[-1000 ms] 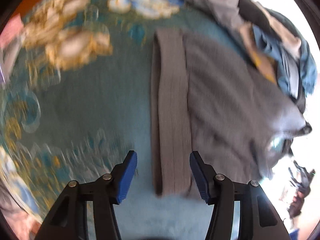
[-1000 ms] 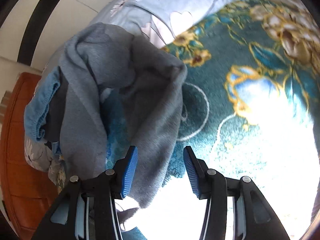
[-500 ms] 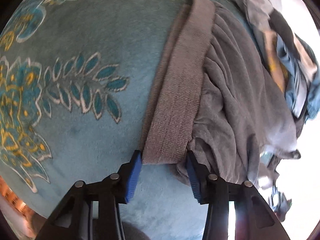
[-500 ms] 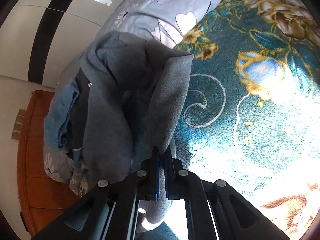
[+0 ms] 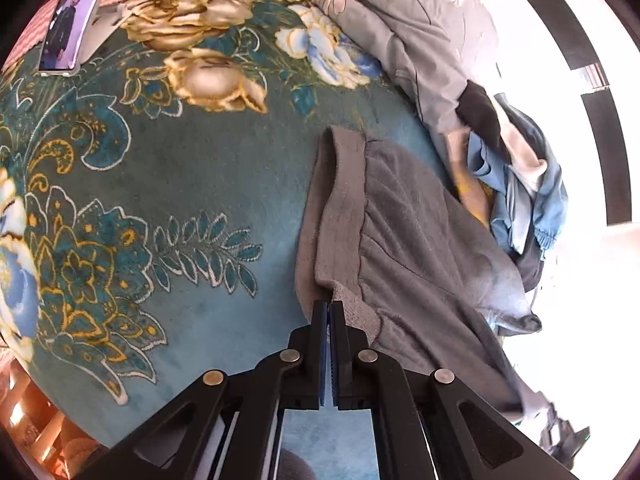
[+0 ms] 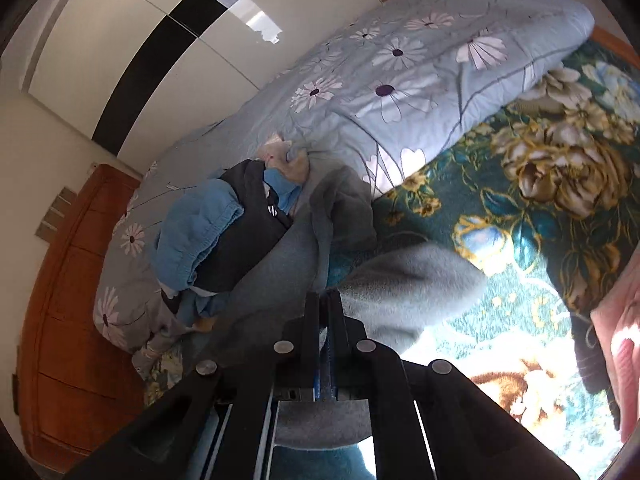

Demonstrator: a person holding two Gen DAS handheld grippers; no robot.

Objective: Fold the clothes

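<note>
Left tool (image 5: 330,312) clamped on the grey sweatpants' (image 5: 416,236) ribbed waistband; right tool (image 6: 328,304) pinching a leg; soft, floppy fleece, best held at hems.

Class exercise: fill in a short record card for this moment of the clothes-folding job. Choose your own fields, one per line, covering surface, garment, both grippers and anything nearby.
surface: teal floral blanket
garment: grey sweatpants, ribbed waistband lifted off the blanket
left gripper: shut on the waistband edge
right gripper: shut on grey fabric of the same garment
nearby: pile of blue and dark clothes; daisy-print quilt
fold: not yet made
</note>
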